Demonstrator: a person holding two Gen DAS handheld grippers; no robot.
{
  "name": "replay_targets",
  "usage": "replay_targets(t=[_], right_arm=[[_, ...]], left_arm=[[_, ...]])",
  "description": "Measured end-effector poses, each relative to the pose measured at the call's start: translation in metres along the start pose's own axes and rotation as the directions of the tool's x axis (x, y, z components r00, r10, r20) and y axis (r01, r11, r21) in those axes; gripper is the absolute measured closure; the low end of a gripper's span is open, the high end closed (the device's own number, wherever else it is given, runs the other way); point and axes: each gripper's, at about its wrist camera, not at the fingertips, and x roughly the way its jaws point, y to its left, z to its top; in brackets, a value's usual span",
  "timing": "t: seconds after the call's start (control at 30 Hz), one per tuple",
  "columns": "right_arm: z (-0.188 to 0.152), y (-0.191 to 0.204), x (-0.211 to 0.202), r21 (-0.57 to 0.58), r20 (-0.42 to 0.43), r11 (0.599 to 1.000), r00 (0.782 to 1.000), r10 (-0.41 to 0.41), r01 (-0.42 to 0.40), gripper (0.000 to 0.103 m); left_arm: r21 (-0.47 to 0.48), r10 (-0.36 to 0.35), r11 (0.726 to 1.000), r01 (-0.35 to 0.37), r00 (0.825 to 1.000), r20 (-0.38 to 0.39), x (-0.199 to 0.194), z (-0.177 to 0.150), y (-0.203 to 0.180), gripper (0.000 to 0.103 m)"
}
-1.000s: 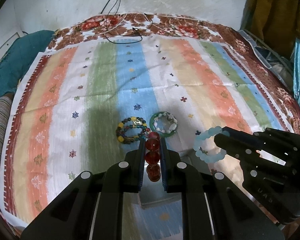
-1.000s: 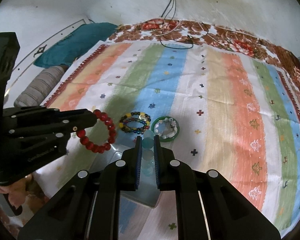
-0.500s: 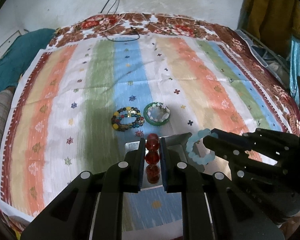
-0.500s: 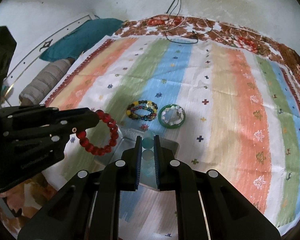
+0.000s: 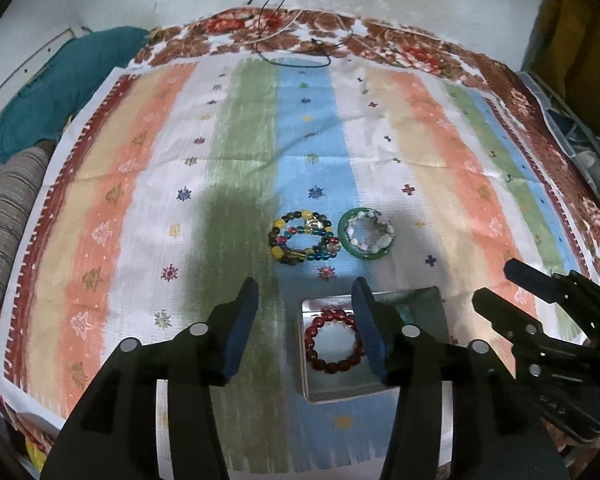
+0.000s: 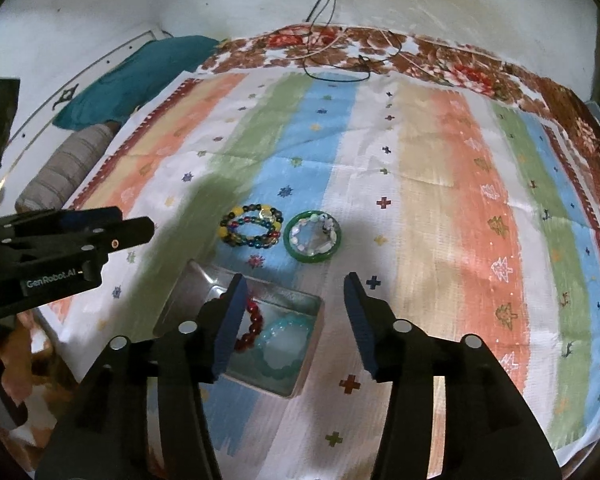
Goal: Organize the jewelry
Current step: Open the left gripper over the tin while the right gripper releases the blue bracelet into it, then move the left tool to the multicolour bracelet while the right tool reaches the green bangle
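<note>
Lying on a striped cloth (image 5: 380, 128) with small cross and tree motifs, a shallow metal tin (image 6: 204, 284) serves as the landmark for every position below. Left of the tin, a teal cushion (image 6: 136, 76) and a grey striped bolster (image 6: 66, 168) sit off the cloth's far-left edge. The left gripper (image 5: 306, 322) hovers over the tin's left rim with its jaws released and spread wide, nothing between them; in the right wrist view the same tool enters from the left with its black fingers (image 6: 128, 230) reaching toward the tin. Inside the tin, the red bead bracelet (image 5: 333, 341) lies flat in the left half, and the pale turquoise bead bracelet (image 6: 285, 345) lies just beside it in the right half; whether the two touch cannot be told. The right gripper (image 6: 296, 316) hangs over the tin's right part, jaws likewise released and empty. Beyond the tin, on the blue stripe, rests a multicoloured bead bracelet (image 5: 303, 237); just to its right, apart from it, a green bangle (image 5: 366, 233) encircles a white bead bracelet (image 5: 371, 236). Farther beyond, black cables (image 6: 336, 68) trail across the floral border (image 6: 440, 60).
</note>
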Motion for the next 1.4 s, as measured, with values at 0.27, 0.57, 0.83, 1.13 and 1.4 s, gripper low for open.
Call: replay_targets(t=[0.27,0.57,0.83,1.13,1.4], right_arm=[[0.009,-0.008,0.007,0.022,-0.007,1.000,1.000,-0.006,0.006,0.043],[0.019,-0.012,0.028,0.020,-0.041,0.999,0.999,-0.030,0.031,0.035],[0.025,-0.016,0.048,0.020,-0.062,0.999,0.997,-0.050,0.051,0.024],[0.034,-0.014,0.071,-0.010,-0.094,0.999,0.994,-0.053,0.053,0.023],[0.037,-0.017,0.090,-0.008,-0.130,0.999,0.990,-0.052,0.052,0.023]], left_arm=[[-0.014,0.001,1.000,-0.002,0.999,-0.048,0.020,0.009,0.002,0.045],[-0.049,-0.025,0.999,0.020,0.993,-0.111,0.048,0.023,0.010,0.041],[-0.041,-0.012,0.999,0.006,0.990,-0.142,0.067,0.033,0.010,0.039],[-0.034,0.009,0.999,-0.015,0.985,-0.175,0.089,0.042,0.014,0.039],[-0.044,0.035,0.998,-0.045,0.979,-0.199,0.109,0.049,0.023,0.039]])
